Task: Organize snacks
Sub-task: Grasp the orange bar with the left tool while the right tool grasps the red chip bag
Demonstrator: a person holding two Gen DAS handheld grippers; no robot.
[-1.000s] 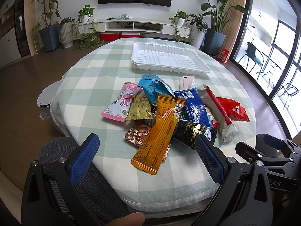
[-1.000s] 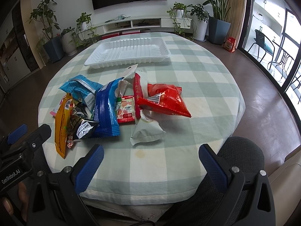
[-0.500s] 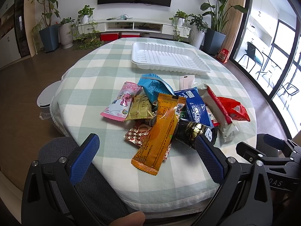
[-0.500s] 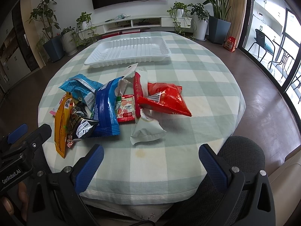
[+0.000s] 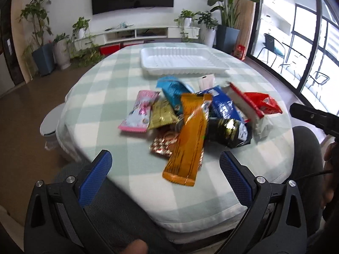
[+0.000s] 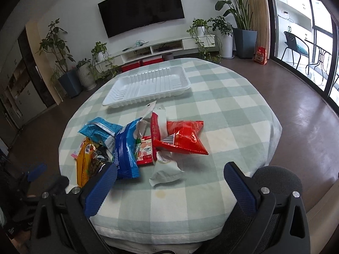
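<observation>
Our left gripper [image 5: 165,169] and right gripper [image 6: 169,182] hang spread wide and empty at the near rim of the round table [image 6: 233,110]. Just beyond them lies the heap of snacks [image 5: 197,114]: an orange packet [image 5: 188,139] nearest, a red bag [image 6: 184,137] on the right. Farther back, apart from the heap, sits the white tray [image 6: 148,84].

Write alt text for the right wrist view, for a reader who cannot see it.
Open right tongs hover over a round checked table, holding nothing. A pile of snack packets, red, blue and orange, lies in front of an empty white tray. Living room behind.
</observation>
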